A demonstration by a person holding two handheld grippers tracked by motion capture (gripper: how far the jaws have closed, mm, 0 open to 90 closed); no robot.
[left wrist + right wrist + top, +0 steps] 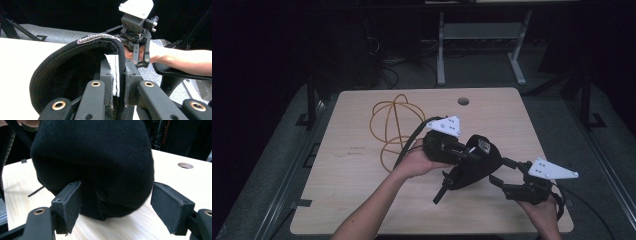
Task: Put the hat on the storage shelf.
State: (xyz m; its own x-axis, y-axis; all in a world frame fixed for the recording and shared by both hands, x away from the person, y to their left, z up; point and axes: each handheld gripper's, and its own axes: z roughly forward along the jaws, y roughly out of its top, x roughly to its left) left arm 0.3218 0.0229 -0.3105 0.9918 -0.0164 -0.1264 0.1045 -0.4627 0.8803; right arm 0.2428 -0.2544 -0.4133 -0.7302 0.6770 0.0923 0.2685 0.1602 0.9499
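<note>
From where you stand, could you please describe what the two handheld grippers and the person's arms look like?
Both the left gripper and the right gripper are black, with linkage arms joined by brass-coloured rivets and flat, dark padded fingers. Each carries a pale three-cornered plate on top and trails a black cable. The forearms are bare, with no sleeves in view.

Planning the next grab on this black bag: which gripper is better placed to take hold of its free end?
Right. The right gripper is open, its pads flanking the black bag with its rounded end between them. The left gripper is already shut on the bag's rim.
</note>
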